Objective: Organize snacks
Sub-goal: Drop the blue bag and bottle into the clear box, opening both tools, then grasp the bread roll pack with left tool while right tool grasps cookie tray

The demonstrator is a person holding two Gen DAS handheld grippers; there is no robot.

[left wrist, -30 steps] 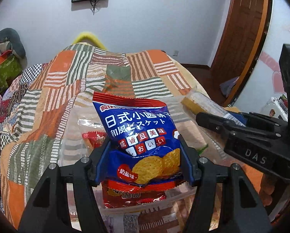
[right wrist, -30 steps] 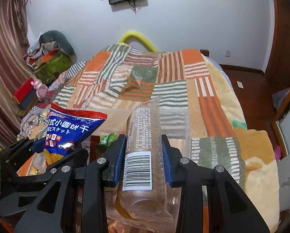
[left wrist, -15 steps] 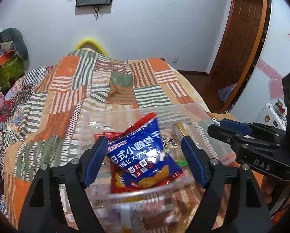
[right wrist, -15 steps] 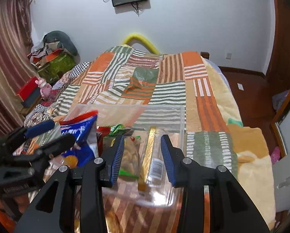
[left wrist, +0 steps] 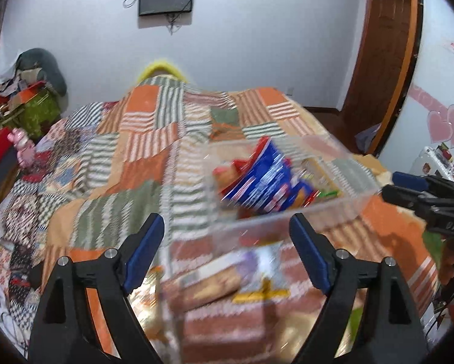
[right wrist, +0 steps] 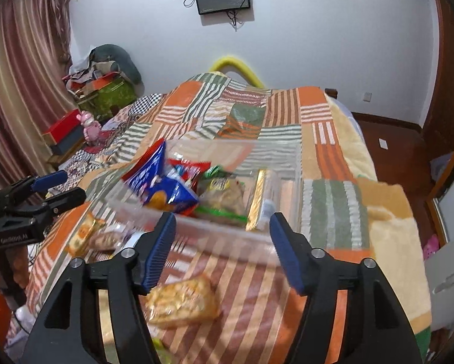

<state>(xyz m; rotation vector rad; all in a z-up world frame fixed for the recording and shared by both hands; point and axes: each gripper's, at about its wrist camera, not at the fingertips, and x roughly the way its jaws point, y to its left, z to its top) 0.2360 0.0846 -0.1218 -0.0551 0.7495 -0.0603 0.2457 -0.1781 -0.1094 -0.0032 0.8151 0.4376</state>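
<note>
Soft quilt (right wrist: pixel 333 139) may tilt bin (right wrist: pixel 215 236); blue bag (right wrist: pixel 169 194) could spill. Left gripper (left wrist: pixel 224 251) and right gripper (right wrist: pixel 222 248) are spread, empty.

Motion-blurred snack packets (left wrist: pixel 227 285) below left gripper (left wrist: pixel 227 242)

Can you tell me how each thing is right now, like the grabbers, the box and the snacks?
left gripper: open, holding nothing
right gripper: open, holding nothing
clear box: lidless, on the bed, holding snacks
blue biscuit bag: in the box, tilted
long cracker sleeve: lying in the box
yellow snack pack: outside the box, on the blanket
</note>
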